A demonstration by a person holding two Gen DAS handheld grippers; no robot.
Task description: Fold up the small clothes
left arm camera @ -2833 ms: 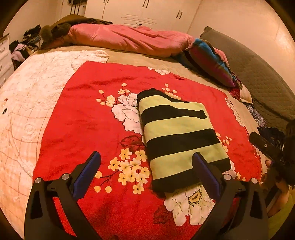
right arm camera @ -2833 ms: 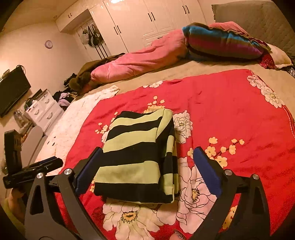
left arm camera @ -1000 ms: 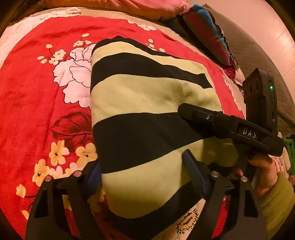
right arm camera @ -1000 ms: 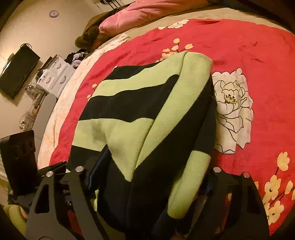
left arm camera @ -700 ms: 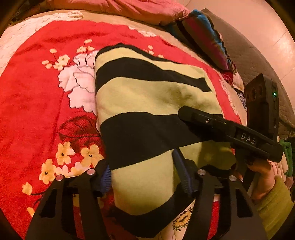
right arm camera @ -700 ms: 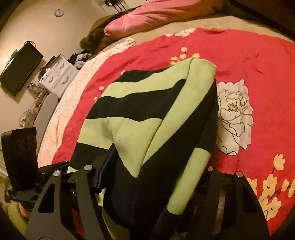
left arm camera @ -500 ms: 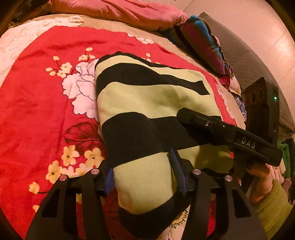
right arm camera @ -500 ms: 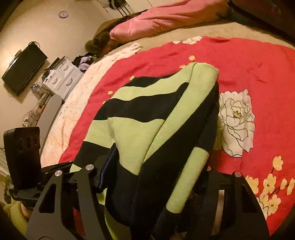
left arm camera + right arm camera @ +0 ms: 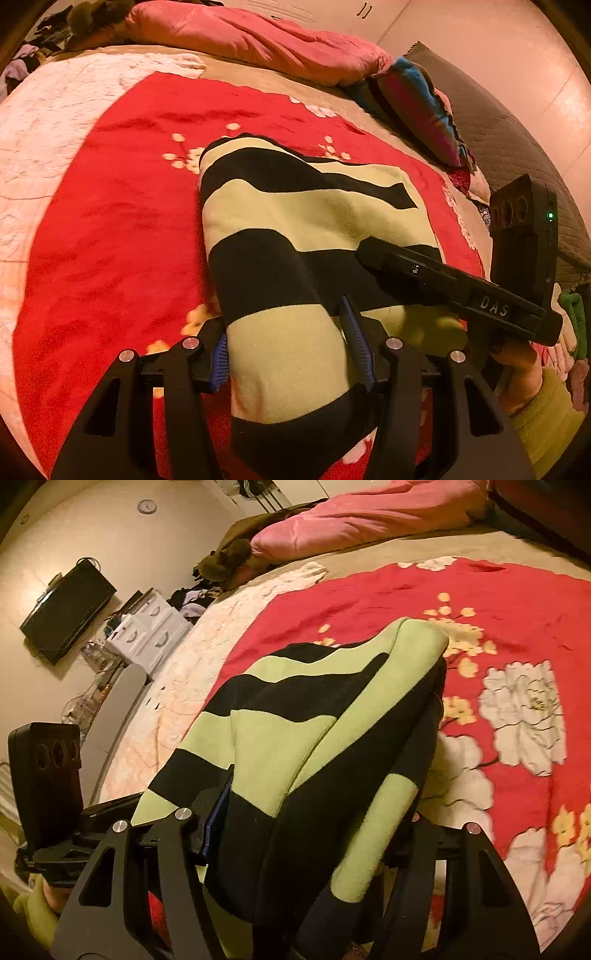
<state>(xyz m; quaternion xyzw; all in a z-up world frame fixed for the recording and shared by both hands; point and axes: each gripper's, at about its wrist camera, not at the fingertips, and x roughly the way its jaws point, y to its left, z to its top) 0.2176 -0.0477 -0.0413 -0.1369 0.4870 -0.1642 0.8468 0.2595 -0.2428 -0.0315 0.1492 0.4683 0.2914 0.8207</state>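
Both tongs have now clamped the striped sweater (image 9: 295, 236): left gripper (image 9: 291, 350) pinches its near end, right gripper (image 9: 310, 834) is closing beside it, lifting it off the red blanket (image 9: 110, 221) for the next fold.

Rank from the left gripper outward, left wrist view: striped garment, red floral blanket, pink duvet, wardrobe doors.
1. Striped garment: between the fingers of the left gripper.
2. Red floral blanket: under and left of it.
3. Pink duvet: along the bed's far edge.
4. Wardrobe doors: behind the duvet, top.
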